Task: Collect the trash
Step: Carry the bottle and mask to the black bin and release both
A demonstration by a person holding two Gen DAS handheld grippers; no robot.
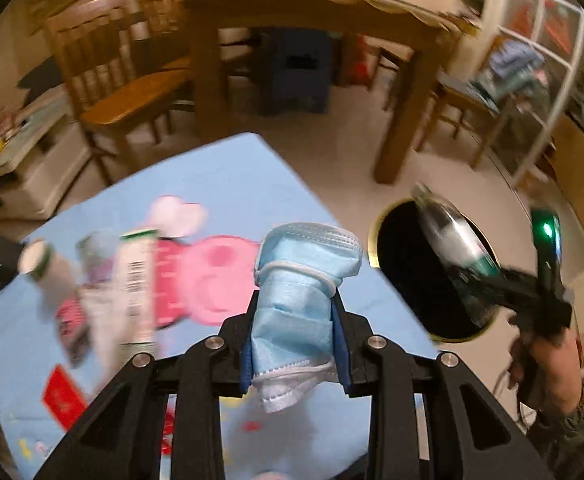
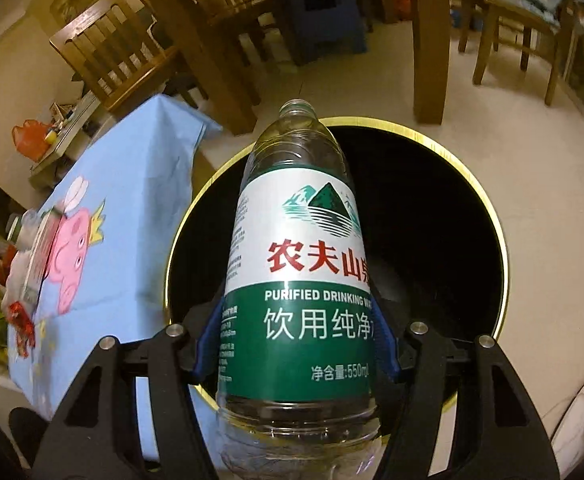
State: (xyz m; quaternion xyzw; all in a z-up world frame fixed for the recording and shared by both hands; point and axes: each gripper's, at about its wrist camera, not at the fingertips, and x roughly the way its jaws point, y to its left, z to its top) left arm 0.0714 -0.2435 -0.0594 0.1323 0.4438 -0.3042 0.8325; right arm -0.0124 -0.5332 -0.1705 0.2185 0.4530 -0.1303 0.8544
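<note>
My left gripper (image 1: 295, 344) is shut on a crumpled blue face mask (image 1: 299, 280) and holds it above the blue tablecloth (image 1: 228, 176). My right gripper (image 2: 295, 344) is shut on an empty uncapped plastic water bottle (image 2: 299, 264) with a green and white label, held over the open mouth of a black trash bin with a gold rim (image 2: 503, 248). In the left wrist view the bin (image 1: 403, 264) stands on the floor right of the table, with the bottle (image 1: 447, 232) and right gripper (image 1: 483, 280) above it.
More trash lies on the tablecloth: a carton with a barcode (image 1: 136, 280), a small cup (image 1: 36, 260), red wrappers (image 1: 62, 396). A wooden table (image 1: 311, 4) and chairs (image 1: 108, 80) stand behind. A white cabinet (image 1: 32, 160) is at the left.
</note>
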